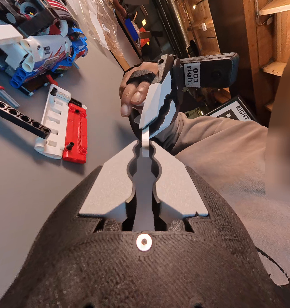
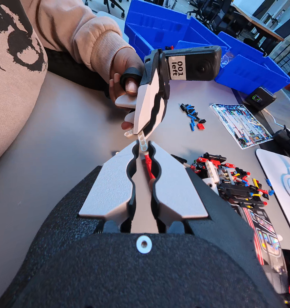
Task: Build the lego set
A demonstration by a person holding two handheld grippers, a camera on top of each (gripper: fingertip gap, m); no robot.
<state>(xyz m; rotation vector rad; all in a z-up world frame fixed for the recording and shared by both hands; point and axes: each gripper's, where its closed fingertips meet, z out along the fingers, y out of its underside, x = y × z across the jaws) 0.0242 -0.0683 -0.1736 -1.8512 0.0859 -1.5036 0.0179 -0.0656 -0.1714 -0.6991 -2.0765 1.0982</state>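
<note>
We judge the white beam (image 2: 143, 142) light, stiff and slick, best pinched on its flat sides near one end. It hangs above the grey worktop (image 1: 99, 83), shared between both tools. Our left hand-held gripper (image 1: 143, 143) is nearly closed, its tips pinching the beam's end at 12 o'clock. Our right hand-held gripper (image 2: 143, 143) is likewise narrowed onto the beam's other end; a red axle (image 2: 148, 165) runs down between its fingers toward 6 o'clock. The part-built model (image 2: 227, 181) sits at 3 o'clock in the right wrist view.
</note>
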